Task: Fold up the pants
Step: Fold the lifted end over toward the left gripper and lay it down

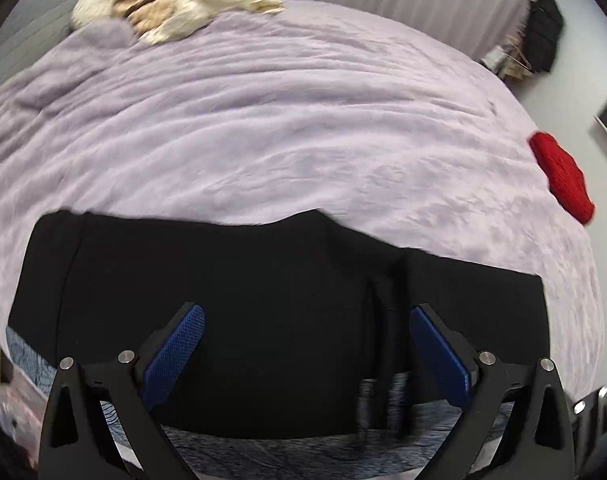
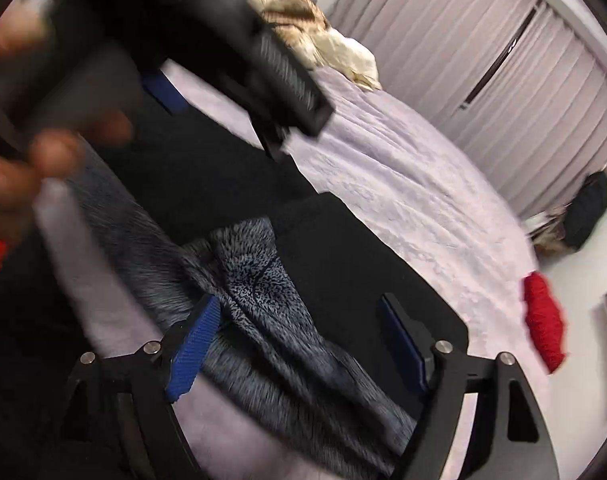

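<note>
Both my tongs stand wide with nothing between the blue pads: the left gripper [image 1: 306,344] hangs over the black fabric pants [image 1: 263,300], the right gripper [image 2: 299,334] over the same pants [image 2: 343,264] and a blue-grey fuzzy blanket [image 2: 271,320] at the near edge of the bed.

The pants lie flat on the lilac plush bedspread [image 1: 263,120], reading as a compact dark block with a straight far edge. I judge at least one fold is already laid, but the blur keeps me from counting layers or finding waistband and cuffs; a last fold and a smoothing may remain.

Further off sit a bright red knitted item [image 1: 561,176] at the bed's right edge and a cream-and-brown heap of cloth [image 1: 175,0] at its far end.

I can read no brand, label or writing anywhere.
</note>
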Available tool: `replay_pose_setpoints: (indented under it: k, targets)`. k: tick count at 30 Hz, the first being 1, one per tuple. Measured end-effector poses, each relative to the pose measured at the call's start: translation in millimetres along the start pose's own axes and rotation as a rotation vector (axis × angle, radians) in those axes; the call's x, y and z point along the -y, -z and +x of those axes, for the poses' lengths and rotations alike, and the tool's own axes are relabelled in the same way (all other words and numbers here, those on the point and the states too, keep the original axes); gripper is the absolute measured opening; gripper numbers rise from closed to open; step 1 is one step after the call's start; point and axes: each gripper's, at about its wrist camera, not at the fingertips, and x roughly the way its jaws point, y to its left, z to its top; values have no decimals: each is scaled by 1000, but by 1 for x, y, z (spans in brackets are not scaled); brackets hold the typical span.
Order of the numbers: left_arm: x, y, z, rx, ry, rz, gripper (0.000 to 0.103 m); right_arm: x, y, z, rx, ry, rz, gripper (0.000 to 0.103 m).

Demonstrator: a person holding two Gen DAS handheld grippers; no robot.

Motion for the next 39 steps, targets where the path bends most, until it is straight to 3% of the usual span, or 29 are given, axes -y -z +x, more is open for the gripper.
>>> replay_pose_setpoints:
  k: [2, 4, 6, 7, 10, 13, 15, 19, 21, 24, 27, 29, 32, 36, 39]
  targets:
    - [25, -1, -5, 22, 17, 79, 103, 36, 10, -20, 32, -77, 106, 83]
    - [48, 2, -1, 24, 5, 142, 103, 81, 24, -20, 12, -51, 226, 83]
    - [67, 11, 9, -16, 17, 172, 103, 111, 40, -5, -57, -2, 315, 63]
    - [72, 17, 14, -38, 39, 182, 103, 123, 50, 3, -89, -13, 354, 48]
    - [81, 33, 20, -65, 66, 210, 103, 123, 74, 19, -147, -76, 396, 43]
    - [87, 43, 17, -67, 74, 231, 103, 105, 89, 23, -125, -70, 313, 43]
    - [91, 41, 11, -45, 103, 231, 103, 94, 95, 31, -122, -32, 260, 43]
    - [109, 33, 15, -22, 161, 266, 103, 104, 96, 36, -114, -83, 329, 44]
    - [115, 36, 34, -78, 106, 262, 103, 108, 96, 36, -121, -95, 315, 44]
    - [113, 51, 56, -131, -49, 278, 103, 120, 90, 27, -113, -131, 291, 46]
    - [101, 56, 52, -120, -12, 224, 103, 137, 80, 27, -88, -97, 241, 54]
    - [96, 59, 52, -135, -2, 199, 103, 146, 71, 41, -93, -81, 187, 67]
    - [91, 65, 52, -141, -1, 186, 103, 154, 59, 74, -141, -152, 146, 78]
    - [90, 71, 52, -140, -21, 198, 103, 147, 44, 112, -167, -217, 92, 81]
    - [84, 67, 44, -150, 7, 183, 103, 149, 40, 110, -165, -227, 99, 82]
